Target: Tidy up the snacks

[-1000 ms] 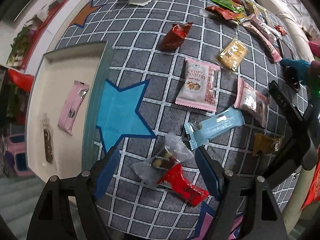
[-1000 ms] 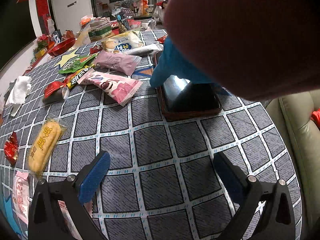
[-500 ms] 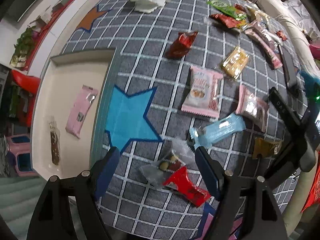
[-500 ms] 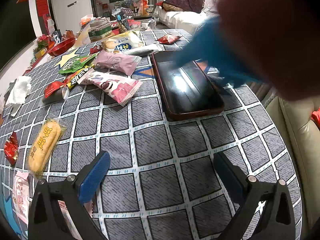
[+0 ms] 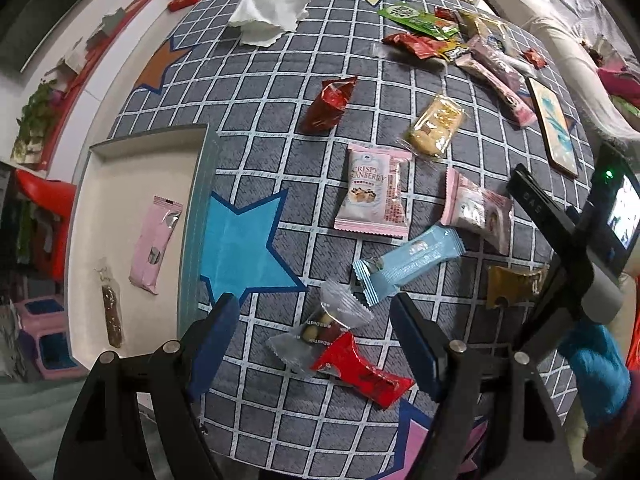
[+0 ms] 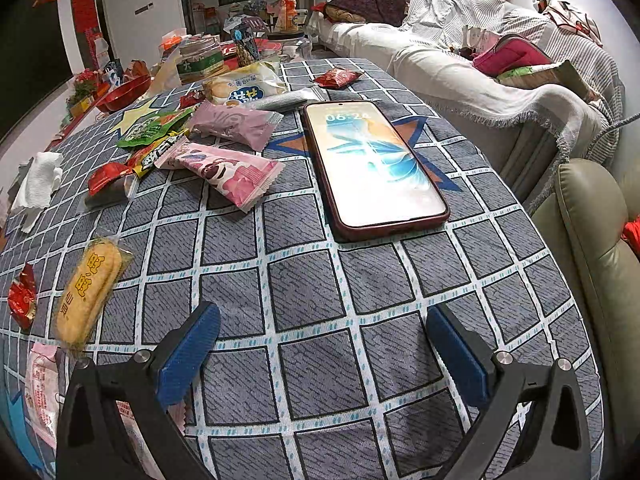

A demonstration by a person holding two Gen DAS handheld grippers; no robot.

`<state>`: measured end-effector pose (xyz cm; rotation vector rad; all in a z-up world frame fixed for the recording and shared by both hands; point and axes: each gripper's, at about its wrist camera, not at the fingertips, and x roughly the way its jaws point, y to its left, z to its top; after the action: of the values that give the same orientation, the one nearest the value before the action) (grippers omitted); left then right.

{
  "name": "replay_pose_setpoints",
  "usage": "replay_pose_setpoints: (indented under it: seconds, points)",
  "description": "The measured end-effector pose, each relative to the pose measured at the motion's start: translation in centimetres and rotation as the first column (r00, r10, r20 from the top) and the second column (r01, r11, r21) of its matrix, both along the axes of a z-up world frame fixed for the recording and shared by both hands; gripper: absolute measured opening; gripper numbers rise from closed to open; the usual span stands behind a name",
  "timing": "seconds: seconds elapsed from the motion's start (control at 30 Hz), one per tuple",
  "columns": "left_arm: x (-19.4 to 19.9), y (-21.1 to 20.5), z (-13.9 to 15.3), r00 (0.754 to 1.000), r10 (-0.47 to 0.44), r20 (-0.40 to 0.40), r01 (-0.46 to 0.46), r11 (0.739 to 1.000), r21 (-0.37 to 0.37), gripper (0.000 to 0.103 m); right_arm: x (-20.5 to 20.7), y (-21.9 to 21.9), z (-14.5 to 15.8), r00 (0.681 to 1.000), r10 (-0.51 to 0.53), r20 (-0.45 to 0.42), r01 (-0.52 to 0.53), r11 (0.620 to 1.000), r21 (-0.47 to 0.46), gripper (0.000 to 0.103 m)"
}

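Note:
My left gripper (image 5: 316,340) is open above a clear-wrapped snack (image 5: 320,326) and a red candy (image 5: 362,372) on the grid tablecloth. A light blue bar (image 5: 408,264), a pink cranberry pack (image 5: 374,192) and a pink pouch (image 5: 478,208) lie just beyond. A white tray (image 5: 120,168) at the left holds a pink bar (image 5: 154,244) and a brown stick (image 5: 112,314). My right gripper (image 6: 320,344) is open and empty above bare cloth. A yellow cracker pack (image 6: 88,288) lies to its left, a pink wrapped bar (image 6: 224,168) farther back.
A lit phone in a red case (image 6: 372,168) lies ahead of the right gripper. A white tissue (image 5: 272,12) sits at the far side. More snacks (image 6: 240,88) crowd the table's back. A sofa (image 6: 592,232) stands at the right. The right gripper's body (image 5: 568,240) shows in the left view.
The hand in the blue glove that covered the phone has left the right wrist view and the phone screen is lit. The left gripper has risen and tilted a little over the same snacks.

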<state>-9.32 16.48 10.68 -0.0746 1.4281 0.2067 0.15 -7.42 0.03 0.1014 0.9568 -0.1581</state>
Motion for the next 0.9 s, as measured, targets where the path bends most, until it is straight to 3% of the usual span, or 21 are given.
replay_pose_setpoints:
  seconds: [0.3, 0.47, 0.67, 0.77, 0.9]
  points:
    - [-0.4, 1.2, 1.0, 1.000, -0.006, 0.017, 0.006, 1.000, 0.011, 0.081, -0.2, -0.2, 0.0, 1.000, -0.004, -0.002, 0.004, 1.000, 0.007, 0.103]
    - [1.8, 1.7, 0.9, 0.998, -0.041, 0.044, 0.040, 0.999, 0.023, 0.081, 0.1, -0.5, 0.1, 1.000, -0.001, -0.015, 0.002, 1.000, 0.011, 0.103]
    - [6.1, 2.5, 0.0, 0.992, -0.084, 0.096, 0.082, 0.996, 0.023, 0.081, 3.2, -1.9, 0.2, 0.965, 0.117, -0.236, -0.092, 0.989, 0.113, 0.103]
    - [9.2, 2.9, -1.4, 0.989, -0.102, 0.104, 0.101, 0.995, 0.016, 0.081, 3.7, -2.8, 0.7, 0.908, 0.252, -0.334, -0.172, 0.952, 0.252, 0.103]
    - [13.4, 2.8, -3.8, 0.984, -0.143, 0.103, 0.140, 0.990, 0.032, 0.081, 2.2, -4.6, 1.9, 0.882, 0.269, -0.388, -0.168, 0.947, 0.275, 0.103]
